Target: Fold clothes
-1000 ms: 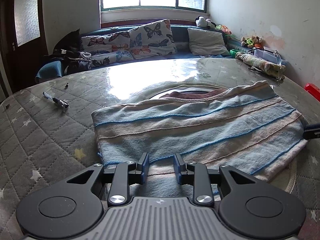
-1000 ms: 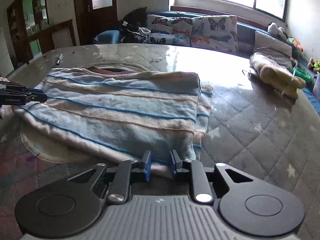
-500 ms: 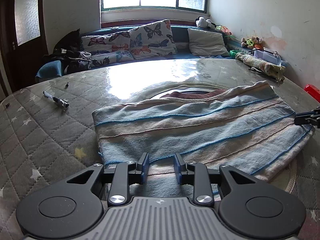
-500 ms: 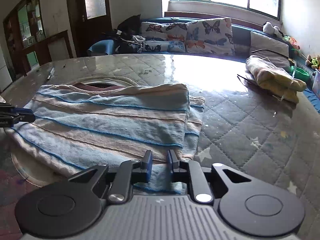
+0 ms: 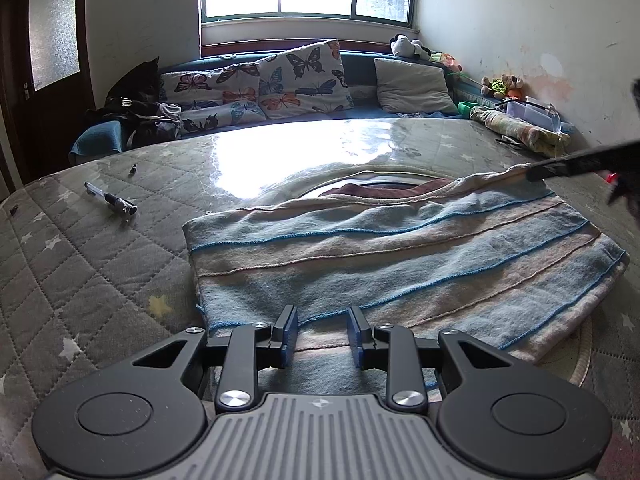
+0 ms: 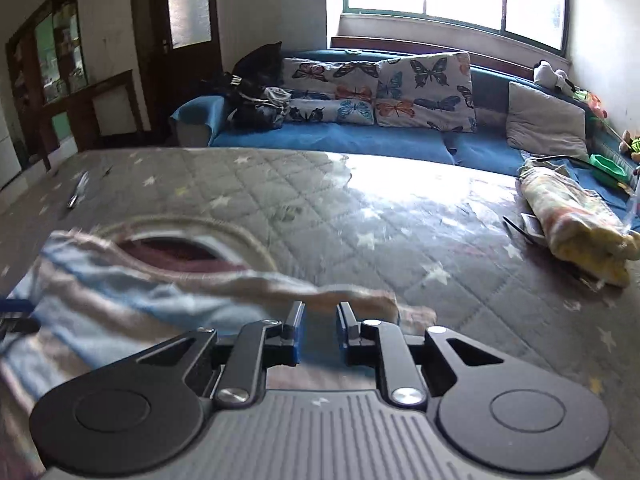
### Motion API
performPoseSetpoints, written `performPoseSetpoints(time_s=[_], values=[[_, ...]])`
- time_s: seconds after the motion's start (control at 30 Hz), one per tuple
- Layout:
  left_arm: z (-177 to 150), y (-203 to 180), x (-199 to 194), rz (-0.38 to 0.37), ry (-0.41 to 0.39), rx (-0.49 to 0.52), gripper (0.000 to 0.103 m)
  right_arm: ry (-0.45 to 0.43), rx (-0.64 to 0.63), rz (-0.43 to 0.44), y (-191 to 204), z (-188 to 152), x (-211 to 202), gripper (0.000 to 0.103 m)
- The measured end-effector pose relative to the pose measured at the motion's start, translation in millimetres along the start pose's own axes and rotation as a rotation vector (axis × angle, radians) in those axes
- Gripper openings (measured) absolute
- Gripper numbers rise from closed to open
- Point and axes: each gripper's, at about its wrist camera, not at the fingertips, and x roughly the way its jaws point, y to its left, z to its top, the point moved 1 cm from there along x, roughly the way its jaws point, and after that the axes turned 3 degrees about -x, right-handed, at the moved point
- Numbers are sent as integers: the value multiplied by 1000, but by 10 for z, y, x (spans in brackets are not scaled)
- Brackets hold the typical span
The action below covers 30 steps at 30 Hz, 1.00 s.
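The striped garment (image 5: 400,264) lies folded on the quilted table (image 5: 80,264), its neckline toward the window. The left gripper (image 5: 322,336) sits at the near hem with jaws partly apart; fabric lies between and beneath the pads, but a clamp cannot be confirmed. The right gripper (image 6: 319,332) has jaws narrowly apart over the garment's far right corner; motion blur obscures whether cloth is pinched. In the left wrist view, that gripper is cut off by the frame edge, its tip meeting the raised corner. A pen (image 5: 111,199) lies well apart.
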Motion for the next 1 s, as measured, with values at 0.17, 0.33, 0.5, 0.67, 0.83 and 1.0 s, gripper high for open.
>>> performPoseSetpoints(time_s=[0.17,0.33,0.5,0.67,0.83,1.0], values=[[-11,7,0,-7,-4,1,30,54,56,-38,-105,-10,324,13],[-10,16,-1,-13,-5,-2,31,39,95,-36,-146,-3,264,13],[-12,6,-2,-17,-7,-5,35,10,73,32,34,79,258,13],[-11,21,-1,-22,-7,-7,35,31,51,1,131,79,483,12],[11,-2,-59,-27,-23,-17,39,18,31,1,197,136,351,14],[46,-4,-153,-23,-49,-24,44,6,-11,57,382,84,162,22]])
